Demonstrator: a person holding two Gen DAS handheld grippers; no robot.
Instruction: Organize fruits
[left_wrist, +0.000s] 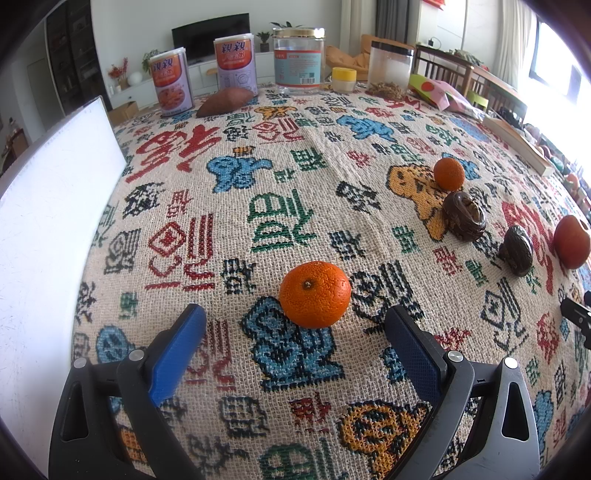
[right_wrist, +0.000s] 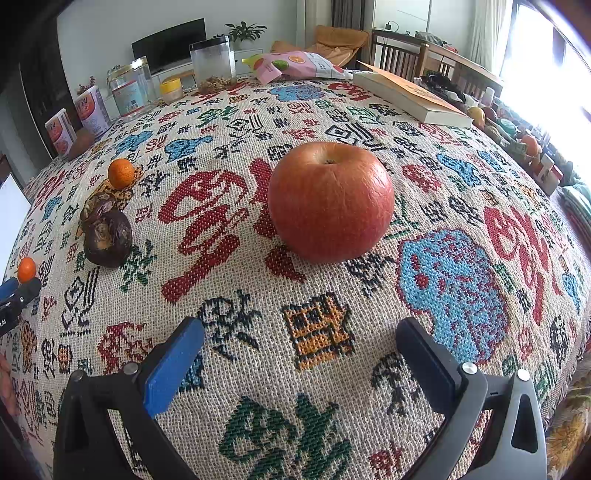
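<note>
Spreading under everything is the worktop (right_wrist: 369, 295), draped in a woven cloth covered with red, blue, green and orange characters. Sitting on it just ahead of the right tool (right_wrist: 299, 354) is the red apple (right_wrist: 330, 201), upright with its stem dimple facing up, centred on the gap between the tool's two blue pads but clear of them; the right tool is standing fully released, nothing between its jaws. Lying ahead and to the right of that tool, near the far edge, is a pale book (right_wrist: 410, 96), and beyond the apple a pink snack bag (right_wrist: 295, 66) is resting by a clear canister (right_wrist: 213, 64).

Hovering over the cloth, the left tool (left_wrist: 295, 332) is also standing released, its pads wide apart. The near mandarin (left_wrist: 314, 294) is sitting just ahead of its tips, roughly midway between them and touching neither. Ahead and to the right of this tool, two dark wrinkled fruits (left_wrist: 463, 216) (left_wrist: 517, 251) are lying near each other, with a smaller mandarin (left_wrist: 448, 174) just beyond the nearer-to-centre one. Far ahead, two labelled cans (left_wrist: 171, 85) are standing beside a sweet potato (left_wrist: 225, 101), a big jar (left_wrist: 298, 59) and a small yellow-lidded pot (left_wrist: 343, 78).
</note>
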